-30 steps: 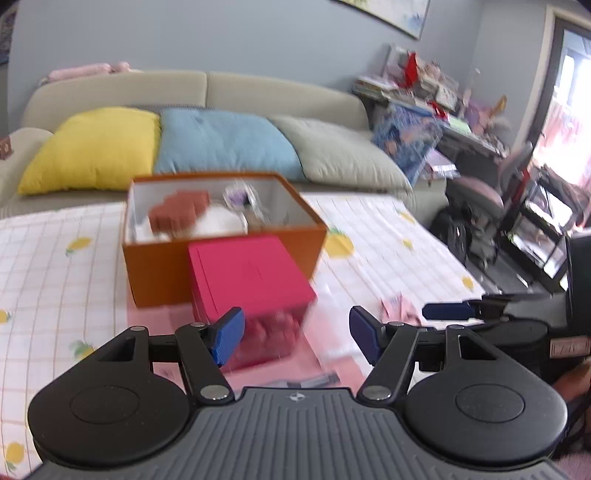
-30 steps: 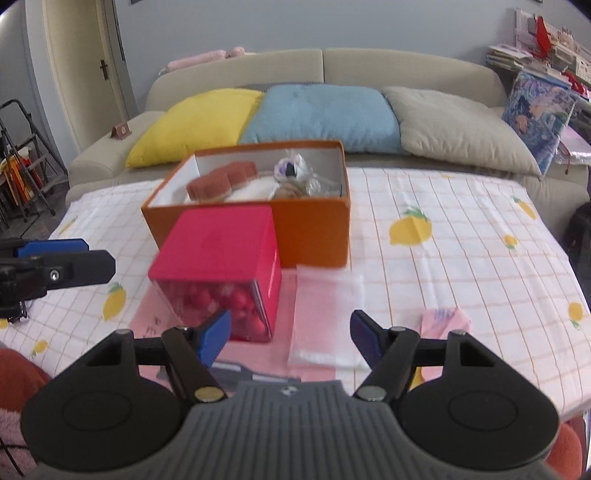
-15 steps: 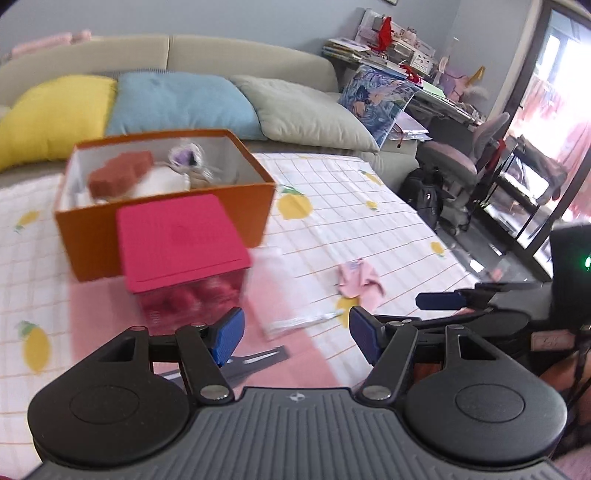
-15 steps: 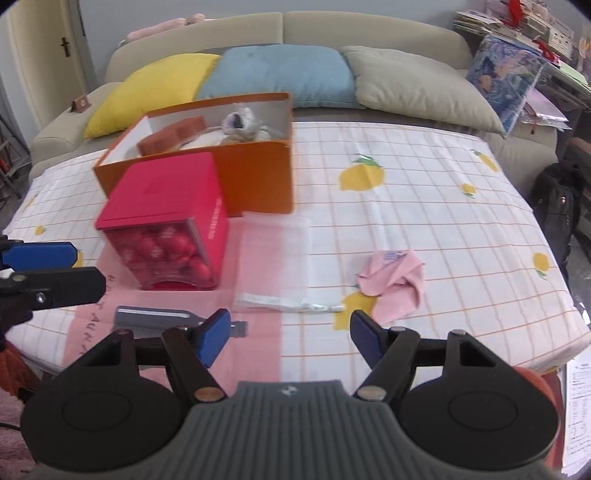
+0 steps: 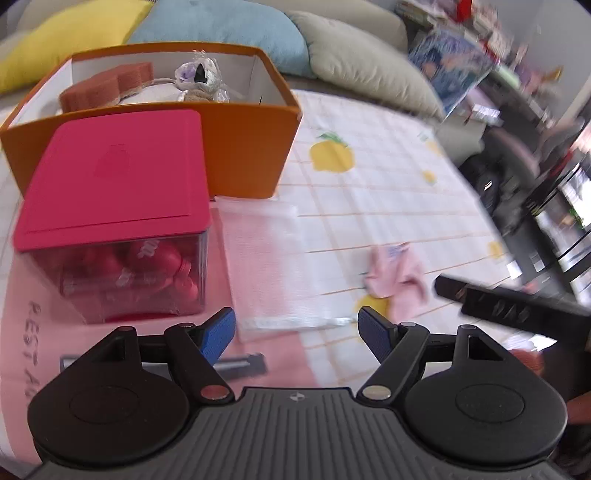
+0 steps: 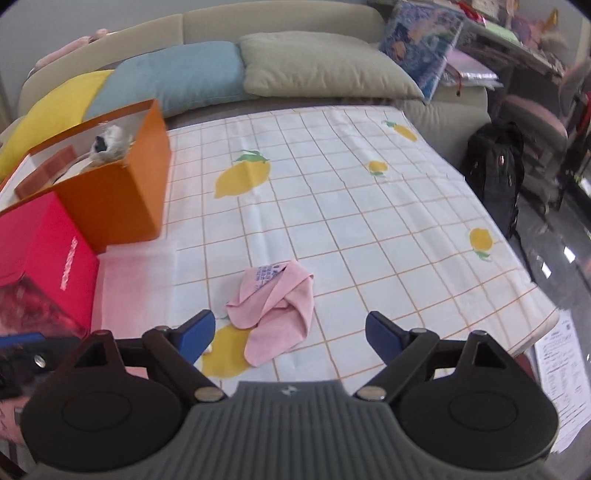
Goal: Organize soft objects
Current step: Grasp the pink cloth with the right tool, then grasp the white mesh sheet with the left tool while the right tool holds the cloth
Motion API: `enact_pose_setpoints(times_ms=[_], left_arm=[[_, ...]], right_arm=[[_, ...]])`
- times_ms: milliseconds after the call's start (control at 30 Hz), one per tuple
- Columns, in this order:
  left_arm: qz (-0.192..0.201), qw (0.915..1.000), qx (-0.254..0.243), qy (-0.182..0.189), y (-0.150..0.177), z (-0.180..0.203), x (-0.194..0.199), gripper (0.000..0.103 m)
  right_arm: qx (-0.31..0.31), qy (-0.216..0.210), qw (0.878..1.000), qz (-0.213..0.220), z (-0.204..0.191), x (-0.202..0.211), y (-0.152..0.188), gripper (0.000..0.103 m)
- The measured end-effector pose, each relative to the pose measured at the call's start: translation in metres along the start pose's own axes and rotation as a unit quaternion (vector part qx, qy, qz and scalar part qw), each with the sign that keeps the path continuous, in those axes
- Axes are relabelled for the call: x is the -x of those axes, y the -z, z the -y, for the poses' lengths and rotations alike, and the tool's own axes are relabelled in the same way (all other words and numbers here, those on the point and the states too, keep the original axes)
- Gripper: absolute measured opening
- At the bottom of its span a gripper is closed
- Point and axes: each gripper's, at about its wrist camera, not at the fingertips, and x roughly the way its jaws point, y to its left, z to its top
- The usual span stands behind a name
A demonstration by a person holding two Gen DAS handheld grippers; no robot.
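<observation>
lemon-print tablecloth (image 6: 332, 206), sofa (image 6: 258, 22) — yellow, blue, grey cushions, black backpack (image 6: 495, 173)

Bare checked desk (image 6: 332, 206) lies open right of and beyond the pink cloth (image 6: 275, 306). On the left, an orange box (image 6: 110, 199) and a red-lidded container (image 5: 110, 210) block passage.

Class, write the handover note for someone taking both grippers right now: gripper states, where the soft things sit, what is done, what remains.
Left gripper: open, empty, over the clear bag.
Right gripper: open, empty, just short of the pink cloth.
The pink cloth lies crumpled on the lemon tablecloth, apart from the boxes.
Done: the orange box already holds several soft items.
Left: pick up the pink cloth, probably with the right gripper, and put it away. The pink-lidded container stands closed in front of the orange box.
</observation>
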Motion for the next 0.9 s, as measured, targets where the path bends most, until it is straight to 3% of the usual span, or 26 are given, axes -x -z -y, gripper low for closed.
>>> enact_pose_setpoints(times_ms=[133, 267, 467, 633, 833, 900], left_arm=[[-0.023, 0.9997, 0.002, -0.005, 0.004, 0.003, -0.026, 0.089], [-0.035, 0.9985, 0.017, -0.039, 0.010, 0.002, -0.042, 0.089], [-0.031, 0.9983, 0.047, -0.017, 0.010, 0.001, -0.052, 0.090], [-0.026, 0.9970, 0.071, -0.016, 0.005, 0.002, -0.056, 0.092], [-0.020, 0.9968, 0.068, -0.037, 0.003, 0.012, -0.062, 0.094], [-0.018, 0.9970, 0.061, -0.043, 0.004, 0.015, -0.062, 0.091]], right_arm=[[-0.017, -0.006, 1.000, -0.015, 0.000, -0.031, -0.003, 0.089], [-0.026, 0.000, 0.999, -0.023, 0.001, -0.061, -0.004, 0.089], [-0.056, -0.008, 0.998, -0.029, 0.008, -0.087, -0.006, 0.088], [-0.005, -0.011, 1.000, -0.029, -0.010, -0.093, -0.004, 0.081], [0.021, -0.003, 1.000, -0.012, -0.015, -0.089, -0.001, 0.055], [0.020, -0.008, 1.000, -0.008, -0.014, -0.087, 0.000, 0.037]])
